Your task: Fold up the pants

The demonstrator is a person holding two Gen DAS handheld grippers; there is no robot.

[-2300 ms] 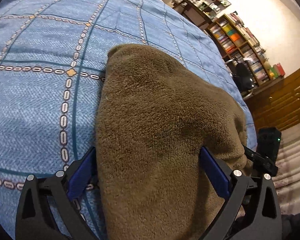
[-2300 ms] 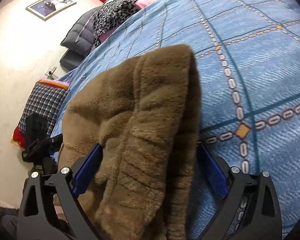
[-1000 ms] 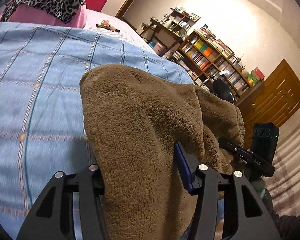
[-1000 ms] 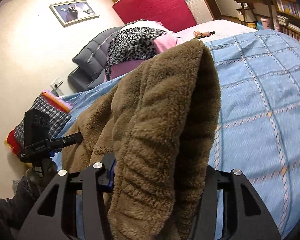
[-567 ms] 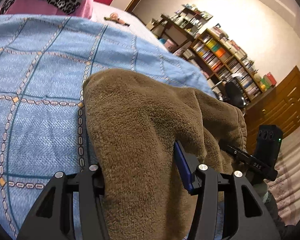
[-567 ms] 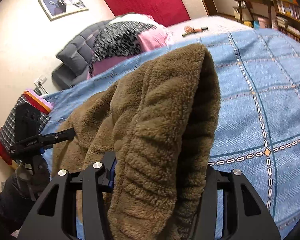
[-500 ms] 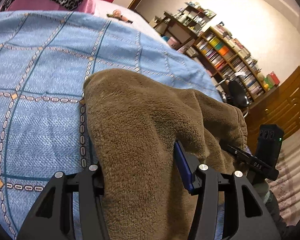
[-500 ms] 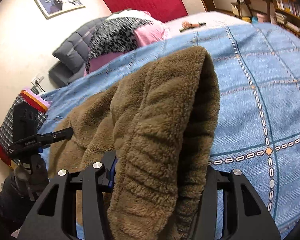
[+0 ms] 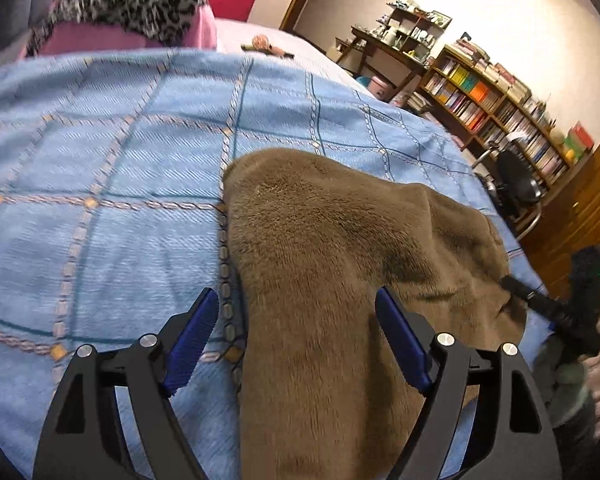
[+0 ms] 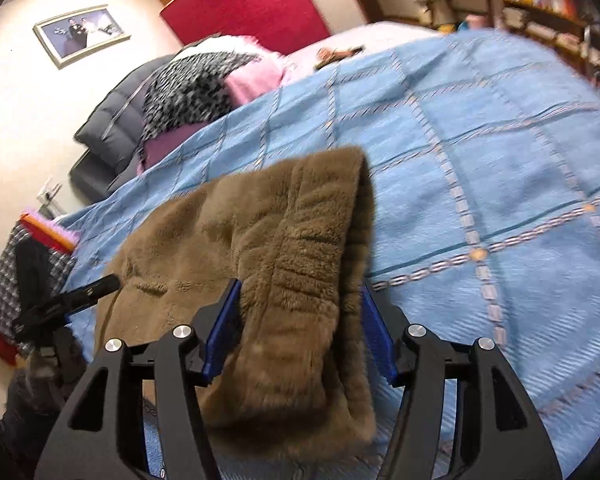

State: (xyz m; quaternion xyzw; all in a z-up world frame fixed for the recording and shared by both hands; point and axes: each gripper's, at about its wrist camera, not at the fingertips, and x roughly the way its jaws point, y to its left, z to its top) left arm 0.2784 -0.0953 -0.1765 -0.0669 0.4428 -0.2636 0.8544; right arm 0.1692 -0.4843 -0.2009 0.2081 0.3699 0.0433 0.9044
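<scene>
- Since half a second ago the left claw (image 9: 296, 320) has spread open, dropping its hold on the pants (image 9: 340, 264).
- The right claw (image 10: 300, 320) has widened, barely touching fleece.
- The pants lie folded, lower centre, on the bed (image 9: 100, 152).
- Both claws should back out low, avoiding snags.

The right hand-held gripper (image 10: 298, 330) is reaching in from the near edge, its blue pads (image 10: 222, 330) sitting spread on either side of a thick ribbed fold of the brown fleece pants (image 10: 260, 256), the left pad touching the fleece. The pants are lying on the blue checked bedspread (image 10: 480, 168). The left hand-held gripper (image 10: 66, 304) is showing at the pants' far left edge, with leopard-print and pink bedding (image 10: 208, 84) piled beyond.
</scene>
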